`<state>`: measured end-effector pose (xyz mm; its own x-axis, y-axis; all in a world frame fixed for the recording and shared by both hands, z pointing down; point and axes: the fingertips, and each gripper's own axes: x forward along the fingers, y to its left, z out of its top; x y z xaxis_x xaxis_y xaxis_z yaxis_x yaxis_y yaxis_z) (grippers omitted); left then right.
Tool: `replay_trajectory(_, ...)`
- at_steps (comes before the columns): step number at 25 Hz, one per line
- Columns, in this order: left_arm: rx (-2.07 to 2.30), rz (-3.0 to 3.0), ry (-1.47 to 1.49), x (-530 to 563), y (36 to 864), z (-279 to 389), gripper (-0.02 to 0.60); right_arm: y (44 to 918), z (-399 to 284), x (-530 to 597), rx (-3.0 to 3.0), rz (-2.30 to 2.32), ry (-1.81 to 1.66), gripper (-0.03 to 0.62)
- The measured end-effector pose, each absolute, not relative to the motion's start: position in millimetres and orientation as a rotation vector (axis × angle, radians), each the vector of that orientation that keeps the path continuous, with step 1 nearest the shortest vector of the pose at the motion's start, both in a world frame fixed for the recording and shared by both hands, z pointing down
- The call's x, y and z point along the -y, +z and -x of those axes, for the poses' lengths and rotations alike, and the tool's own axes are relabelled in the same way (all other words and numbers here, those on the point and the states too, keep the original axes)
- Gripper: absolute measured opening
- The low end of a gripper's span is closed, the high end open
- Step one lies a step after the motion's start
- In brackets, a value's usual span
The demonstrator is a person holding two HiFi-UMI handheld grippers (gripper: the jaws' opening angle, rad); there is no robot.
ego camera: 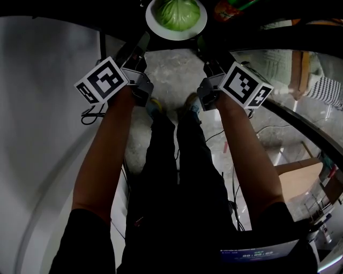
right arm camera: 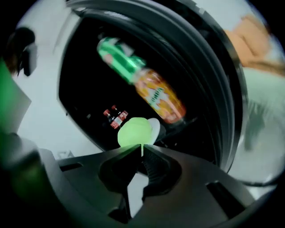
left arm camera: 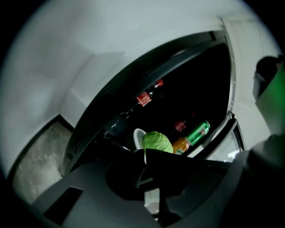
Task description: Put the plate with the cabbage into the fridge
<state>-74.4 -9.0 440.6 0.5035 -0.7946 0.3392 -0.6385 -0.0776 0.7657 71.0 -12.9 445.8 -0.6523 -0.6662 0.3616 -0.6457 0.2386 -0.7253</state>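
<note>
A white plate point(ego camera: 151, 24) with a green cabbage point(ego camera: 178, 13) on it is held level at the dark mouth of the fridge point(ego camera: 252, 35). My left gripper point(ego camera: 142, 44) is shut on the plate's left rim and my right gripper point(ego camera: 203, 46) on its right rim. In the left gripper view the cabbage point(left arm camera: 156, 141) and plate point(left arm camera: 137, 135) show just past the shut left gripper point(left arm camera: 144, 156), with a thin white rim edge between the jaws. In the right gripper view the right gripper point(right arm camera: 141, 151) pinches the rim below the cabbage point(right arm camera: 133, 132) and plate point(right arm camera: 155, 127).
Inside the fridge lie a green can point(left arm camera: 198, 132), an orange bottle point(left arm camera: 181, 144) and red-labelled bottles point(left arm camera: 143, 98). The right gripper view shows the same can point(right arm camera: 119, 57) and orange bottle point(right arm camera: 160, 95) close by. Cables point(ego camera: 230, 187) and a cardboard box point(ego camera: 300, 179) lie on the floor.
</note>
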Motion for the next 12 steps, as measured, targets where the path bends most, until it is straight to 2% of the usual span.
replay_trajectory(6, 1.435, -2.236, 0.158, 4, 414, 53, 0.012, 425, -68, 12, -2.749, 1.497, -0.909, 0.018)
replay_trajectory(12, 1.487, -2.457, 0.270, -8, 405, 38, 0.005, 424, -54, 3, -2.905, 1.506, -0.632, 0.006)
